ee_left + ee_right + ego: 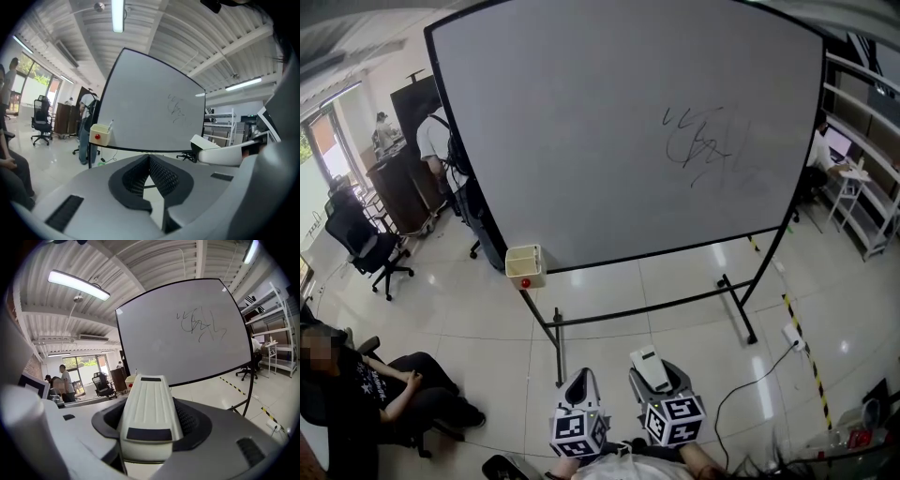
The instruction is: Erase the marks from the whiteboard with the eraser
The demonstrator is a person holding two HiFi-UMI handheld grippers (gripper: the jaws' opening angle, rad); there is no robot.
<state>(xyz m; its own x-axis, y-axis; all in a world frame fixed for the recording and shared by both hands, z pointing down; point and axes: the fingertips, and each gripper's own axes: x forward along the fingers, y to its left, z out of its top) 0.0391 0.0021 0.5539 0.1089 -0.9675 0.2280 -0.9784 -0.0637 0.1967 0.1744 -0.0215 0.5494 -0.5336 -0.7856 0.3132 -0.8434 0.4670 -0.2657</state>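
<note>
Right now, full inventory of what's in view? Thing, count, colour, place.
whiteboard: 1, white with black frame, on a stand, centre
marks: 1 scribble, black, board's upper right
box: 1, cream with a red dot, board's lower left corner
office chair: 1, black, far left
seated person: 1, dark clothes, lower left
standing person: 1, white top, behind the board's left edge
shelving: 1, white, far right
power strip: 1, white, on the floor at right
eraser: 1, white, between the right gripper's jaws
left gripper: 1, jaws together, empty, bottom centre
right gripper: 1, shut on the eraser, bottom centre
</note>
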